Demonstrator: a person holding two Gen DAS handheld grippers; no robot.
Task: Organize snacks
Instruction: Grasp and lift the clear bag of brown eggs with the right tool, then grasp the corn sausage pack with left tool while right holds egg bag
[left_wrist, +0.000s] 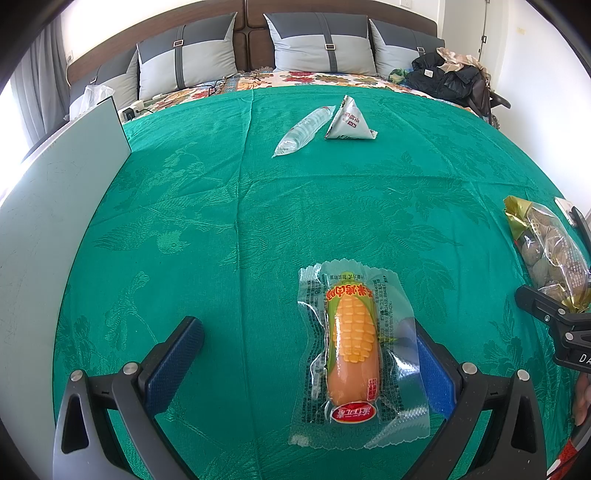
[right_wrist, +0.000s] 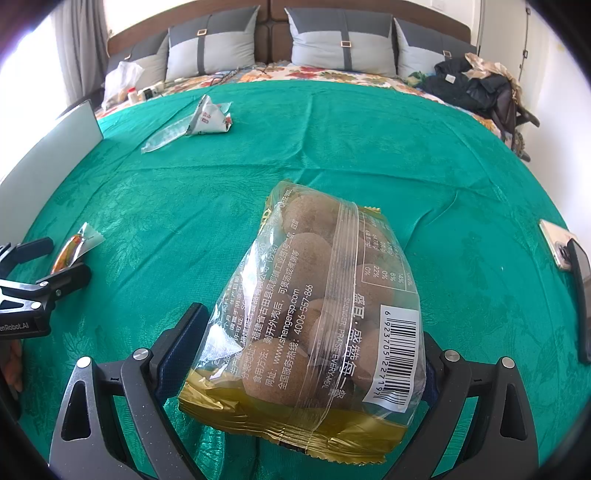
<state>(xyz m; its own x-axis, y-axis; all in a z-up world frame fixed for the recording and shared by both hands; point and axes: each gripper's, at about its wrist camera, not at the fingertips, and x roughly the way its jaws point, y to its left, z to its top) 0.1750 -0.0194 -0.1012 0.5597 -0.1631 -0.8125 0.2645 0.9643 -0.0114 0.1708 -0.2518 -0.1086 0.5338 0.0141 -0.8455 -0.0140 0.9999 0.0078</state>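
Note:
On the green cloth (left_wrist: 258, 221), a corn sausage packet (left_wrist: 354, 347) lies between the fingers of my left gripper (left_wrist: 306, 365), against the right finger, with a wide gap to the left finger. The jaws are open. My right gripper (right_wrist: 303, 354) is shut on a clear bag of brown longans (right_wrist: 317, 302), its fingers pressing both sides. The bag also shows in the left wrist view (left_wrist: 550, 251). A clear tube packet (left_wrist: 303, 131) and a white triangular packet (left_wrist: 349, 120) lie together at the far side. The sausage packet also shows in the right wrist view (right_wrist: 72, 247).
A pale upright board (left_wrist: 55, 206) stands along the left edge. A phone (right_wrist: 557, 243) and a dark flat object (right_wrist: 581, 295) lie at the right. Pillows (left_wrist: 321, 44) and a pile of clothes (left_wrist: 450, 74) sit beyond the cloth.

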